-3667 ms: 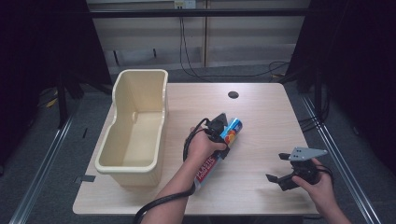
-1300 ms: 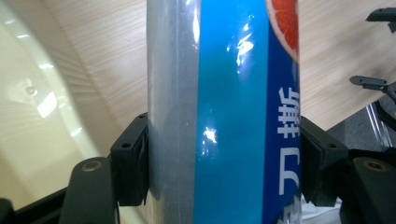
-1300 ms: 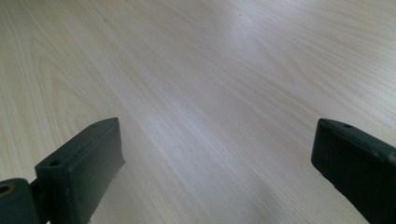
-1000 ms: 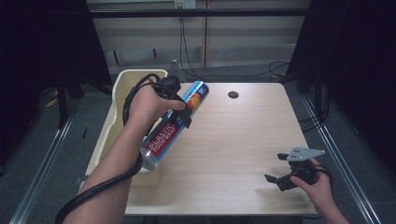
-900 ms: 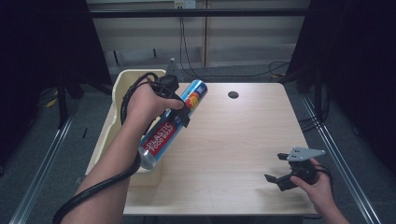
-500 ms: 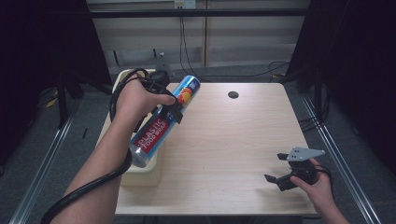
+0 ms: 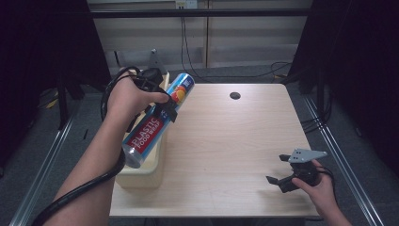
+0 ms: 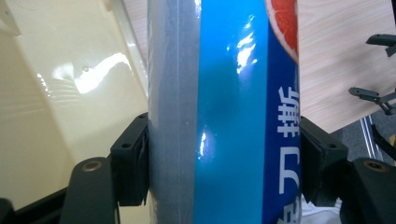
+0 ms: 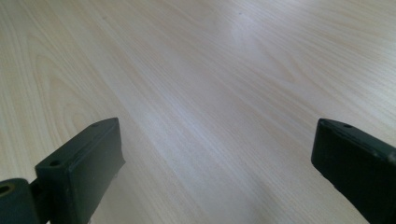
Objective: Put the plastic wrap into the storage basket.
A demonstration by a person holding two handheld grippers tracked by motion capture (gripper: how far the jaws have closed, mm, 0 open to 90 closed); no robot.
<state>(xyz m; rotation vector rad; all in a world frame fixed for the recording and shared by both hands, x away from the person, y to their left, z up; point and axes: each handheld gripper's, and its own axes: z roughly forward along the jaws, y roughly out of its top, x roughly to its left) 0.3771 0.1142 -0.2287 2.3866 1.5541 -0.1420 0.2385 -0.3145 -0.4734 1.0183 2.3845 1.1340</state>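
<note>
Left gripper (image 7: 164, 101) clamped across a blue tube of plastic food wrap (image 7: 157, 121), raised over the near right rim of the cream bin (image 7: 141, 172); in the left gripper view, black pads (image 8: 133, 161) pressed flat on both sides of the tube (image 8: 219, 112), one on its grey strip, the other on the blue side with white lettering; tube tilted, capped orange-printed end up and away from the bin's near corner, lower end hanging just above that rim, possibly touching it, though too hard to tell from above; bin's pale inner wall (image 8: 60, 84) seen behind the tube in the left gripper view. Left hand (image 7: 127, 96) wrapped round the gripper body above the bin's far end, black cable (image 7: 84, 188) trailing down along the forearm.

Right gripper (image 7: 282, 174) well apart from the bin, low over the table (image 7: 221, 141) near its near right corner, held in the right hand (image 7: 317, 186); jaws spread wide with nothing but bare wood grain (image 9: 210, 93) between them in the right gripper view; grey plate (image 7: 306, 154) on top. Small dark hole (image 7: 235, 95) in the tabletop, right of the bin's far end.
</note>
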